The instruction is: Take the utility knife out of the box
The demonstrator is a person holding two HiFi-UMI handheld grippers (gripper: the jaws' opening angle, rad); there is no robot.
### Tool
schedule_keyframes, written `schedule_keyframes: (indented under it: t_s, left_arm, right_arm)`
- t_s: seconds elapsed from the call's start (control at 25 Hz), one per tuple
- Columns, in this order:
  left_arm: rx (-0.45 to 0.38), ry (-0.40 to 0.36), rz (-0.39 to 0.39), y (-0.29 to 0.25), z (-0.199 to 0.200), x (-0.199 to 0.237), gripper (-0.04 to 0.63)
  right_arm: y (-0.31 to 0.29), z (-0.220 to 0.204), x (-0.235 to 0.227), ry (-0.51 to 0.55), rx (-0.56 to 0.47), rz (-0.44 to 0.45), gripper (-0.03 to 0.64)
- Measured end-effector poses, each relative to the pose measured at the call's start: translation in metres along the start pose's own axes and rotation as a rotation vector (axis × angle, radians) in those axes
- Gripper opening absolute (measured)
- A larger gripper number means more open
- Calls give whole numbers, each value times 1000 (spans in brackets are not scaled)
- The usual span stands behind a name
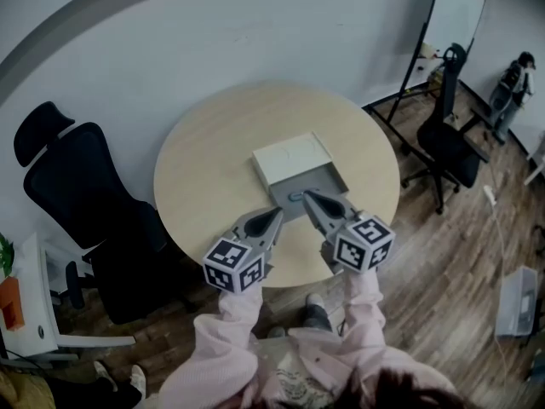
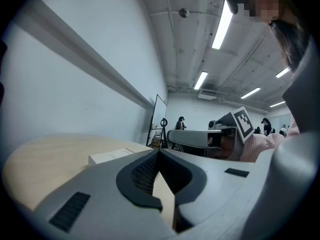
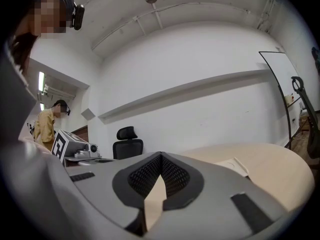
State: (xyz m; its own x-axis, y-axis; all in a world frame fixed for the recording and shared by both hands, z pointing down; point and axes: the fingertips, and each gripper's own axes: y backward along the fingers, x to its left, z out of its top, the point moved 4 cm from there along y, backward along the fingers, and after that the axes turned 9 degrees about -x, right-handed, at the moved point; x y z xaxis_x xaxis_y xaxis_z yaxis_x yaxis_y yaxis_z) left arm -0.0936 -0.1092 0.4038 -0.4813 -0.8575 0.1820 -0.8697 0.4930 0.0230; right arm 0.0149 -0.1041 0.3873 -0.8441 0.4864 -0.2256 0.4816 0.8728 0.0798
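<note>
The box (image 1: 291, 157) sits mid-table (image 1: 204, 164) ahead of me, with my left gripper (image 1: 274, 219) beside my right gripper (image 1: 310, 198) at its near edge.

The box (image 1: 294, 160) is white with a grey inside; the surface (image 1: 204, 169) is pale beige. The left tongs (image 1: 278, 214) and right tongs (image 1: 308, 196) are grey, their cubes (image 1: 233, 265) patterned in black-and-white squares. The sleeves (image 1: 226, 335) are pink.

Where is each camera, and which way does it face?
Head view: on the person's head, facing steeply down at table, box, left gripper, right gripper, pink sleeves.
Left gripper view: on that gripper, facing along its shut jaws across the table; right gripper alongside.
Right gripper view: on that gripper, facing along its shut jaws toward the wall; left gripper alongside.
Shared: all show table and box.
</note>
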Motion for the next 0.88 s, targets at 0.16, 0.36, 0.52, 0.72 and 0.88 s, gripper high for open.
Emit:
schedule_keyframes:
  t_s: [0.16,0.36,0.52,0.72,0.88]
  left_arm:
    - [0,18,46,-14,-3,5,11]
    - [-6,36,115,-28,-7,14,11]
    - [-12,45,175,-36,-8,20,11]
    - [-13,52,242,-47,-13,24,11]
    - [-16,59,291,-56,-17,25,11]
  right_arm:
    - [-14,2,-16,3,40,58,-11]
    - [-31,2,-34,12,94,130,-11]
    - [-42,1,-47,20,128,181,-11]
    - [-53,-2,-65,64,178,208,-11]
    - [-58,-4,-76,59,201,253,-11]
